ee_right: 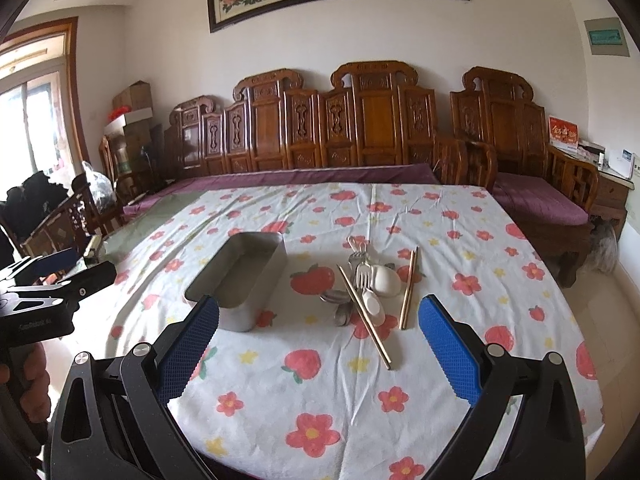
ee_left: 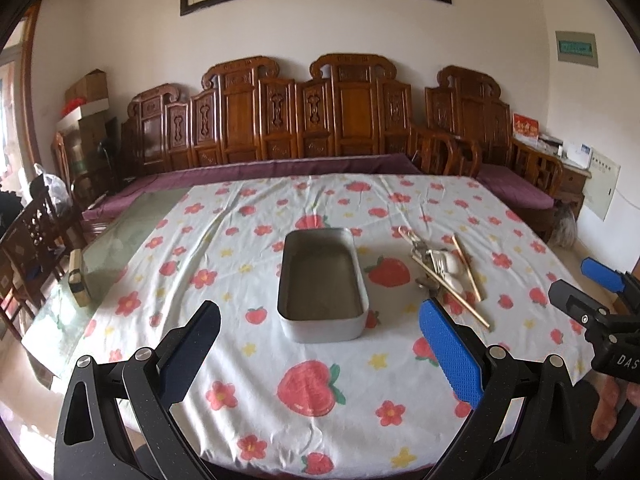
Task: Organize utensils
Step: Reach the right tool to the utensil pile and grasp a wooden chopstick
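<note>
A grey rectangular metal tin (ee_left: 322, 284) stands empty on the flowered tablecloth; it also shows in the right wrist view (ee_right: 240, 280). Right of it lies a heap of utensils (ee_left: 438, 270): chopsticks (ee_right: 365, 318), a second pair of chopsticks (ee_right: 408, 290), a metal fork (ee_right: 363, 272), white ceramic spoons (ee_right: 384, 280) and metal spoons (ee_right: 340, 304). My left gripper (ee_left: 320, 346) is open and empty, held above the cloth in front of the tin. My right gripper (ee_right: 318, 340) is open and empty, in front of the heap. The right gripper also shows at the left view's right edge (ee_left: 580, 284).
The tablecloth (ee_right: 320, 392) covers most of the table; bare glass (ee_left: 116, 240) shows at the far left with a small wooden block (ee_left: 78, 280) on it. A carved wooden bench (ee_left: 304, 120) with a purple cushion stands behind. Wooden chairs (ee_left: 36, 232) stand left.
</note>
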{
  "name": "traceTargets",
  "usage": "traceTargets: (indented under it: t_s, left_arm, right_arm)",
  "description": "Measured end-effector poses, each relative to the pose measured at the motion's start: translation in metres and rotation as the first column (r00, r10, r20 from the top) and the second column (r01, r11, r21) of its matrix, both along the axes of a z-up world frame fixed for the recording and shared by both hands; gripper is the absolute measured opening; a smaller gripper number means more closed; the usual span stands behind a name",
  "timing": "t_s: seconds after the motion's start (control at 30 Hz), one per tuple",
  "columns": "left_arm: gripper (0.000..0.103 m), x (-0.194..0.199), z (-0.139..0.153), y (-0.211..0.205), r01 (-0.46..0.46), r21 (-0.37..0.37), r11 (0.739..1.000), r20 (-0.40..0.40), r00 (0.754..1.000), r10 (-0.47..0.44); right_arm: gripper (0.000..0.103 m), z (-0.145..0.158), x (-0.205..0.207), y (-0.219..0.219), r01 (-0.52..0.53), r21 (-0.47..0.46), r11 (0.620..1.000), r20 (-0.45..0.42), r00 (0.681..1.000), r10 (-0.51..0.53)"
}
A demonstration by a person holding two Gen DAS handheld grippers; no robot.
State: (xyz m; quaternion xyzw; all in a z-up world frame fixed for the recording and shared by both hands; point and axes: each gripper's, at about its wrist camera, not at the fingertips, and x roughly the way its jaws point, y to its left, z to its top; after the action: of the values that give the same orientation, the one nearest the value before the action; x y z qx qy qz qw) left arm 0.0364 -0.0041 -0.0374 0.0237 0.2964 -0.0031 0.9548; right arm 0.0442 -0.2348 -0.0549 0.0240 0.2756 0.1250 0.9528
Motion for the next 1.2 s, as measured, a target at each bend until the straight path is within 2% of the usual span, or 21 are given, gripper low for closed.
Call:
traceTargets:
  t_s: [0.2,0.3,0.57,0.63,0.77,1.0,1.2]
  left_arm:
    - [0.097,0.015,-0.016,-0.003,0.015,-0.004,1.000,-0.034,0.999,-0.015]
    - [0.097,0.024,-0.023,-0.006,0.028,-0.005,1.000,-0.052,0.998,-0.028]
    - [0.097,0.047,-0.041,-0.021,0.063,-0.003,0.998,-0.092,0.994,-0.063]
    - [0.097,0.051,-0.046,-0.024,0.071,-0.002,0.997,-0.100,0.992,-0.071]
    - [0.097,0.061,-0.056,-0.032,0.089,-0.006,0.996,-0.127,0.988,-0.089]
    - [0.097,0.071,-0.068,-0.047,0.122,0.008,0.993,-0.165,0.979,-0.119]
    - [0.097,0.080,-0.081,-0.060,0.136,0.014,0.991,-0.206,0.970,-0.130]
  right_arm:
    - [0.097,-0.012,0.017,-0.003,-0.012,-0.025,1.000,-0.026,1.000,0.012]
    - [0.091,-0.019,0.026,-0.005,-0.021,-0.039,0.999,-0.045,0.999,0.019]
    - [0.063,-0.051,0.063,-0.016,-0.047,-0.068,0.997,-0.147,0.988,0.037]
    - [0.050,-0.060,0.077,-0.020,-0.064,-0.072,0.995,-0.179,0.983,0.050]
    - [0.046,-0.079,0.104,-0.024,-0.105,-0.086,0.991,-0.243,0.967,0.081]
    - [0.030,-0.117,0.133,-0.030,-0.201,-0.137,0.970,-0.349,0.926,0.143]
    - [0.027,-0.139,0.142,-0.041,-0.232,-0.112,0.966,-0.397,0.902,0.171]
